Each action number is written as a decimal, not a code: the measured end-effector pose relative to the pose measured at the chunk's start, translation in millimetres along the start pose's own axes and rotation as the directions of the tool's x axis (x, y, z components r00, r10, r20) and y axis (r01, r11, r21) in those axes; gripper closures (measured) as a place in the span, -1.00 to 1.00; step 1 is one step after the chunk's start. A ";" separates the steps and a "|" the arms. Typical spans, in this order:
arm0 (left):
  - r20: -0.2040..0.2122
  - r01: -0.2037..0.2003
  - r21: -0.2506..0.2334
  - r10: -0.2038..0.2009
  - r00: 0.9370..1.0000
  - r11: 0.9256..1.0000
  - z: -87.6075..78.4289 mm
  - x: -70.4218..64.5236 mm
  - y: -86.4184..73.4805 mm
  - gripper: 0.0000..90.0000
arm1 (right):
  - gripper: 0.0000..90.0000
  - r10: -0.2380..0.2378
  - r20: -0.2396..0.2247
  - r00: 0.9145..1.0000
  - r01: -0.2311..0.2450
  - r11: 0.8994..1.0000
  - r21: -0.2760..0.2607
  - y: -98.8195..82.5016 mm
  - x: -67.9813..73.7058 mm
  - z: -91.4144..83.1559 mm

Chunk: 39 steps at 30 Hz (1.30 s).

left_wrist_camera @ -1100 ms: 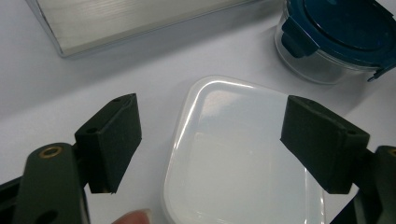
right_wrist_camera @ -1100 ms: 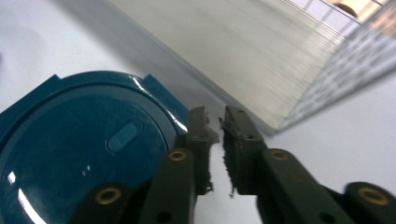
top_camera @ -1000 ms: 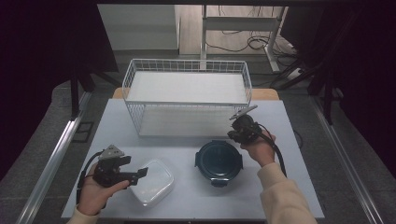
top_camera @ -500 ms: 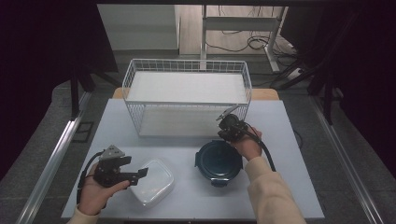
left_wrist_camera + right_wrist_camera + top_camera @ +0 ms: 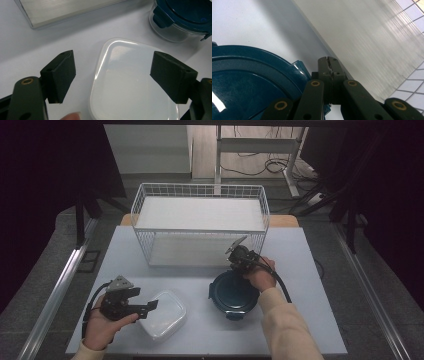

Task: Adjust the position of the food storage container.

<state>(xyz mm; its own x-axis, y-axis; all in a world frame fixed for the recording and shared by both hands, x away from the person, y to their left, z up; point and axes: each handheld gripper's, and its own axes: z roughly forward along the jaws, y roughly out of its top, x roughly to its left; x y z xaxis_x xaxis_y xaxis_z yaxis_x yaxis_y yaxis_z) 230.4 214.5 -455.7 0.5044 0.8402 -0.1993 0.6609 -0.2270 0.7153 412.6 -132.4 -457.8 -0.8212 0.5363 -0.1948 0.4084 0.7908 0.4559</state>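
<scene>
While the wire basket (image 5: 200, 227) stands behind, the shut right claw (image 5: 235, 256) nears the blue-lidded container (image 5: 234, 292).

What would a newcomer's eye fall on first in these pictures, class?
Probably the white wire basket at the back of the table, the largest thing there. In front of it sits a round container with a dark blue lid, where the right tool hovers with jaws shut over the lid's far edge. At front left, the left tool holds its jaws open over a clear squarish lidded box.
</scene>
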 end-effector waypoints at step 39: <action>0.003 -0.007 0.006 0.007 1.000 1.000 1.4 -4.4 0.5 -0.55 | 1.00 -0.091 -0.075 0.993 0.091 0.996 -0.003 -19.4 52.3 -20.8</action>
<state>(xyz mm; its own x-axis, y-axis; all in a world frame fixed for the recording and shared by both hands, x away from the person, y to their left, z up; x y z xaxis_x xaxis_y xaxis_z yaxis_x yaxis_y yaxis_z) 229.3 210.0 -455.4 0.5109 0.8370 -0.1960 0.6607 -0.2364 0.7125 353.5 -125.9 -458.7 -0.8825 0.4386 -0.1695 0.3308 0.8353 0.4391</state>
